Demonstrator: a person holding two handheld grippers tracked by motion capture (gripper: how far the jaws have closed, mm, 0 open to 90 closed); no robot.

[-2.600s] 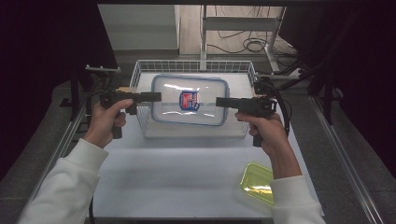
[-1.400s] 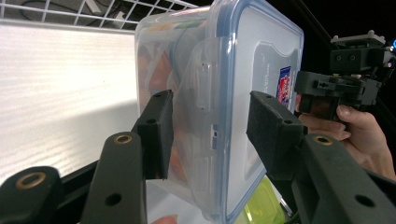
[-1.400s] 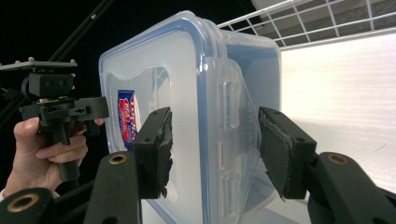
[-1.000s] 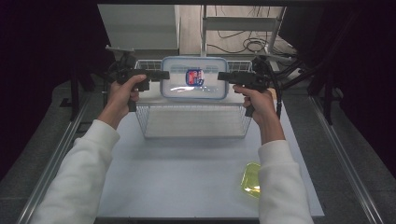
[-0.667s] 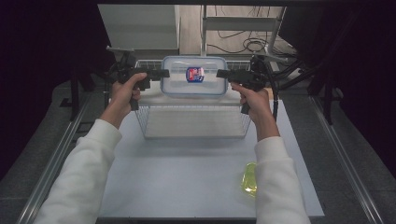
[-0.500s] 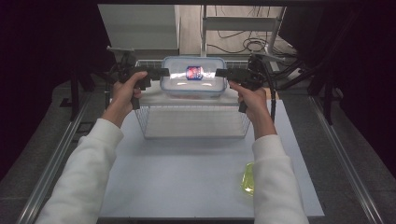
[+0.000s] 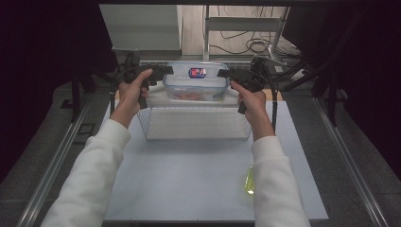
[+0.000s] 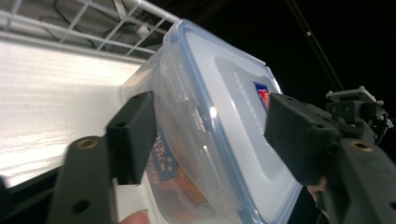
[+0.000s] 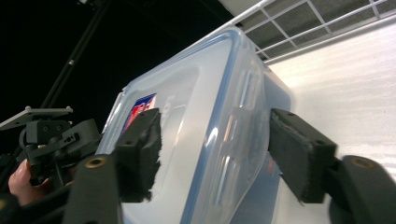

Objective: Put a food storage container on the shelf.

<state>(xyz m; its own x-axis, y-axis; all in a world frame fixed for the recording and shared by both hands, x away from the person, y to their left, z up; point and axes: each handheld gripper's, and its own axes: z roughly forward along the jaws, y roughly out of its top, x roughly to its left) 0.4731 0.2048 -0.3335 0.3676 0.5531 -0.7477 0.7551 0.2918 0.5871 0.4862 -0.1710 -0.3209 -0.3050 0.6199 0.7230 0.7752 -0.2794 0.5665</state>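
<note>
A clear plastic food container (image 7: 196, 81) with a blue-rimmed lid and a red and blue label is held in the air above the far edge of a white wire basket (image 7: 194, 124). Something orange shows inside it. My left gripper (image 7: 165, 72) is shut on its left end, and my right gripper (image 7: 223, 74) is shut on its right end. In the left gripper view, the container (image 8: 233, 98) sits tilted between the jaws of my left gripper (image 8: 217, 130). In the right gripper view, the jaws of my right gripper (image 9: 219, 151) clamp the lid and base of the container (image 9: 201, 102).
The basket stands at the back of a white tabletop (image 7: 189, 179). A yellow-green object (image 7: 249, 182) lies near the front right, partly behind the person's right sleeve. Cables and a metal frame lie beyond the table.
Both grippers have raised the container out of the basket and carried it away from the person. It now shows side-on instead of lid-up.
</note>
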